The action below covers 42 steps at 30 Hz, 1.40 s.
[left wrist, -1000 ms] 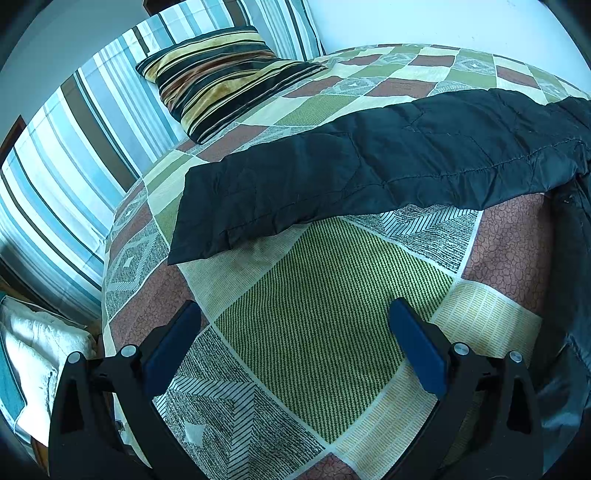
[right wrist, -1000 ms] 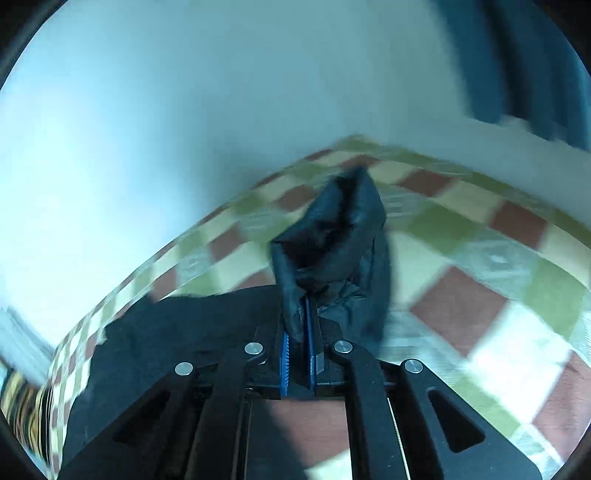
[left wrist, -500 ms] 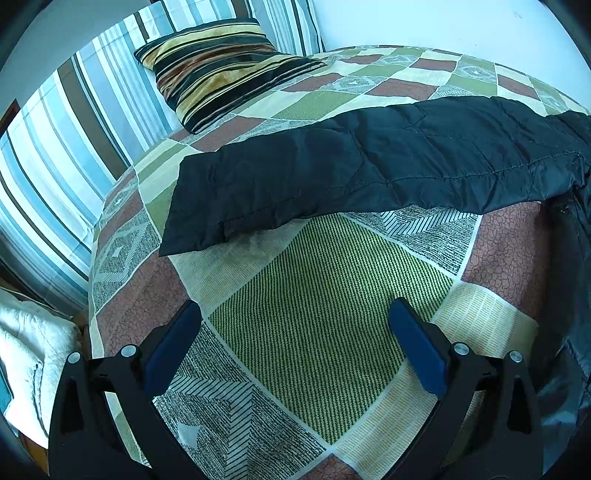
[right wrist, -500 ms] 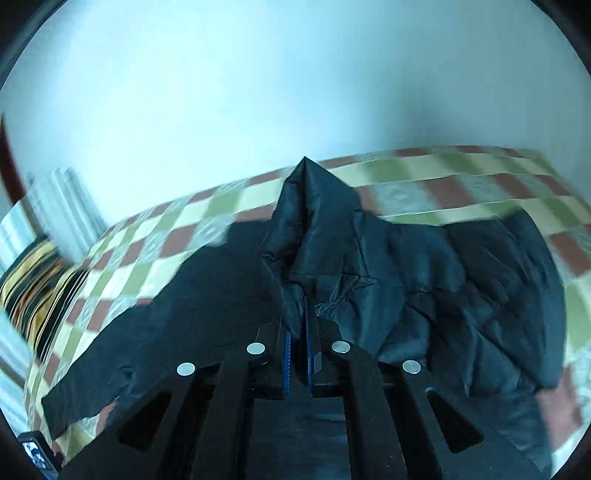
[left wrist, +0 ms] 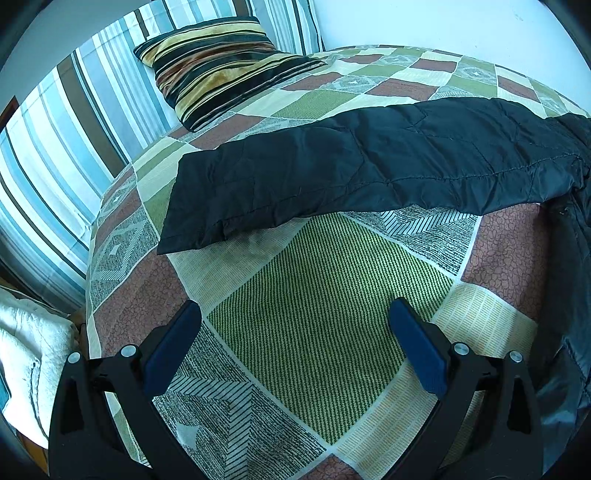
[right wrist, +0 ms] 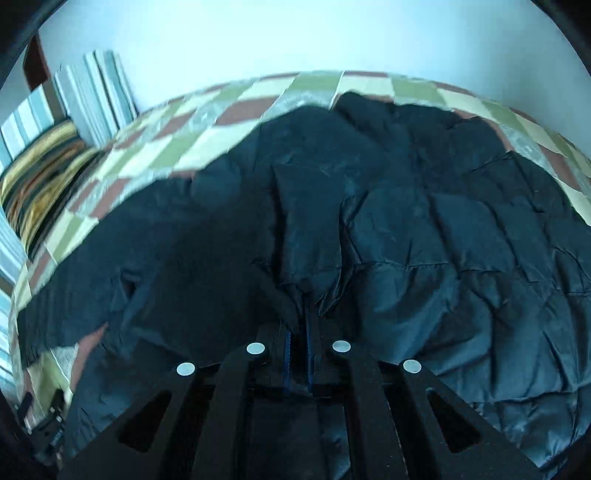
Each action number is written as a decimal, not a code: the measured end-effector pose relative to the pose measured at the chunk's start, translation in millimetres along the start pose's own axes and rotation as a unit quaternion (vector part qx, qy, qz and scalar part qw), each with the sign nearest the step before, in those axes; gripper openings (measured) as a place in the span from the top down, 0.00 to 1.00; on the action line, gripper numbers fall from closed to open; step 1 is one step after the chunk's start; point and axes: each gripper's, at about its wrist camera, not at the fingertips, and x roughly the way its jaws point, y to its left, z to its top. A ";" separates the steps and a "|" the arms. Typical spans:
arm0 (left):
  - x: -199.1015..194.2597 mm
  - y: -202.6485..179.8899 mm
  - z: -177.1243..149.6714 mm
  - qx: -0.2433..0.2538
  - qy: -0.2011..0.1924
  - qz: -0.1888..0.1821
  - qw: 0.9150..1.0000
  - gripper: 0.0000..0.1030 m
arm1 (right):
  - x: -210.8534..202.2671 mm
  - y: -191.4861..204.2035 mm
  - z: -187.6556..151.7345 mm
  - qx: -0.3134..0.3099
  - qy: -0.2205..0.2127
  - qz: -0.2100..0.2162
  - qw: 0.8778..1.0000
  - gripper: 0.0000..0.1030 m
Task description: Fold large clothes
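A black quilted jacket [right wrist: 424, 240] lies spread over the patchwork bedspread [right wrist: 317, 85]. My right gripper [right wrist: 299, 328] is shut on a pinched fold of the jacket's fabric, which rises from between the blue pads and drapes down over the rest of the garment. In the left wrist view one long sleeve of the jacket [left wrist: 351, 166] stretches across the bed from the right edge toward the left. My left gripper [left wrist: 295, 332] is open above a green patch of the bedspread [left wrist: 325, 302], short of the sleeve, with nothing between its blue pads [left wrist: 173, 343].
A striped pillow [left wrist: 225, 62] leans at the head of the bed against a striped sheet [left wrist: 55, 140]. White bedding [left wrist: 26, 354] lies beside the bed's left edge. A pale wall [right wrist: 295, 33] runs behind the bed.
The right gripper has swung in over the jacket and come lower, carrying the pinched fold with it, so the jacket now fills its view. The left gripper has stayed put.
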 end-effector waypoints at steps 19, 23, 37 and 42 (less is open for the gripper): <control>-2.2 -2.8 -0.5 0.007 -0.003 0.011 1.000 0.02 | -111.3 -236.7 -51.1 0.241 -0.068 -0.065 0.966 0.78; -3.4 -4.7 -0.6 0.011 -0.004 0.016 1.000 0.02 | -74.6 -263.2 -67.9 0.262 -0.016 -0.051 0.964 0.78; -3.5 -6.8 0.4 0.015 -0.005 0.021 1.000 0.02 | -68.3 -250.7 -72.5 0.210 -0.055 -0.082 0.973 0.70; -3.3 -7.0 0.8 0.014 -0.004 0.019 1.000 0.02 | -94.9 -230.8 -73.3 0.183 -0.091 -0.121 0.971 0.44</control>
